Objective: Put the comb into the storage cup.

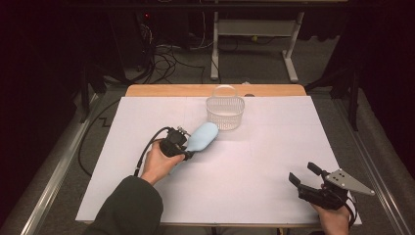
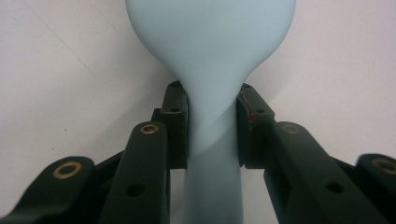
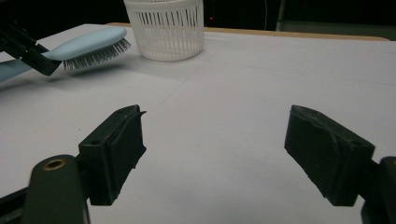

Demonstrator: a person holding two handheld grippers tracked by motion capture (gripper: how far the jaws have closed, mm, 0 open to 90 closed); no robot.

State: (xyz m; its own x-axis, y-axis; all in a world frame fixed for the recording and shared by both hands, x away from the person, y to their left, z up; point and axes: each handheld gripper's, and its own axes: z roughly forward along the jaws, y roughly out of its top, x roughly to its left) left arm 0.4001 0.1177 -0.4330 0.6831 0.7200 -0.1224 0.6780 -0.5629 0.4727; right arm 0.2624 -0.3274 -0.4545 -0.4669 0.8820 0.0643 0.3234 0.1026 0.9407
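A pale blue hairbrush (image 1: 201,136) is held above the white table sheet, bristles facing down, its head pointing toward the basket. My left gripper (image 1: 185,147) is shut on the brush's narrow neck (image 2: 212,126), one pad on each side. In the right gripper view the hairbrush (image 3: 88,44) hangs just left of the white plastic basket (image 3: 166,28), clear of the sheet. My right gripper (image 1: 304,175) rests near the front right of the table, jaws wide open with nothing between them (image 3: 212,154).
The white slatted basket (image 1: 225,111) with a hoop handle stands at the back middle of the white sheet (image 1: 244,166). The wooden table edge (image 1: 166,90) runs behind it. Cables and table legs lie on the floor beyond.
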